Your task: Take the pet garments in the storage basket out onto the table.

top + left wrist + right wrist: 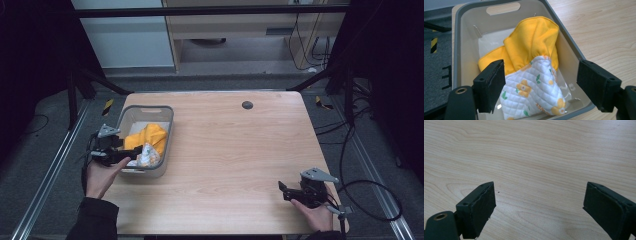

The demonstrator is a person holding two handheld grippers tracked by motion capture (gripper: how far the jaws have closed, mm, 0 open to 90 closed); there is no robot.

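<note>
A grey plastic bin (168, 120) stands at the table's left side and holds a yellow cloth (150, 136) whose white quilted, flower-printed end (147, 156) lies toward the near wall. In the left gripper view the same bin (457, 47) holds the yellow cloth (534, 40), and the quilted part (531, 92) lies between my wide-apart jaws. My left gripper (134, 152) (540, 86) is open, just over the bin's near rim, with nothing pinched. My right gripper (282, 190) (539, 210) is open low over bare wood at the table's near right.
The light wooden table (225, 150) has a small dark round cap (247, 105) near its far edge. Black frame posts and cables surround the table. Yellow-black tape marks the grey floor (434, 45) left of the bin.
</note>
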